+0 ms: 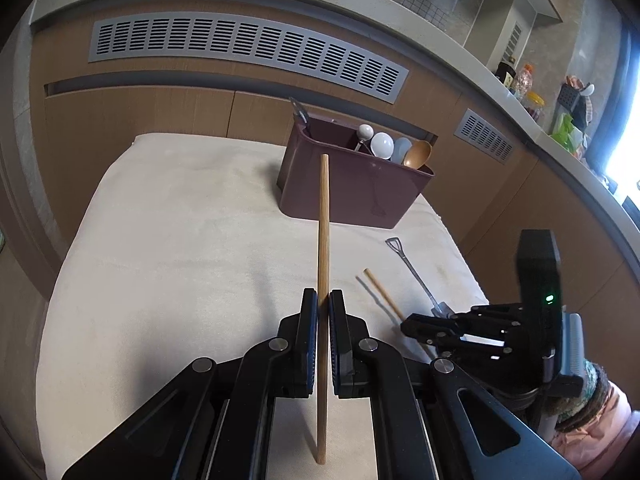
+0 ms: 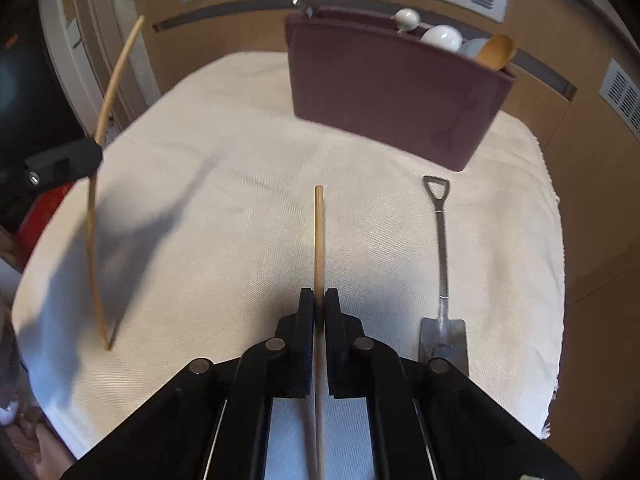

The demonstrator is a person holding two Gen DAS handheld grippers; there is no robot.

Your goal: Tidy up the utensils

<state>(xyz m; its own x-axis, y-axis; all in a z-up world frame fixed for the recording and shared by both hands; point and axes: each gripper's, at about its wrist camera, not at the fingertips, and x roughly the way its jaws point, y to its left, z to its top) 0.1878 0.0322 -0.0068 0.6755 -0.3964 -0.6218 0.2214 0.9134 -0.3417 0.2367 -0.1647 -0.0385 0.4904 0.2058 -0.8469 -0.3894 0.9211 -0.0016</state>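
Note:
My left gripper (image 1: 323, 300) is shut on a wooden chopstick (image 1: 323, 220), which stands nearly upright above the white cloth (image 1: 180, 240). My right gripper (image 2: 319, 300) is shut on a second chopstick (image 2: 319, 236) that points toward the maroon utensil holder (image 2: 392, 92). The left wrist view shows the right gripper (image 1: 412, 326) low at the right with its chopstick (image 1: 380, 292). The right wrist view shows the left gripper (image 2: 94, 156) and its chopstick (image 2: 93, 240) at the left edge. A metal shovel-shaped spoon (image 2: 441, 248) lies on the cloth right of my right gripper.
The holder (image 1: 352, 188) stands at the cloth's far side with several spoons (image 1: 382, 144) in its right compartment and a dark utensil (image 1: 298, 110) at its left corner. Wooden cabinets with vents (image 1: 248, 52) rise behind. Bottles (image 1: 520, 80) sit on the counter at right.

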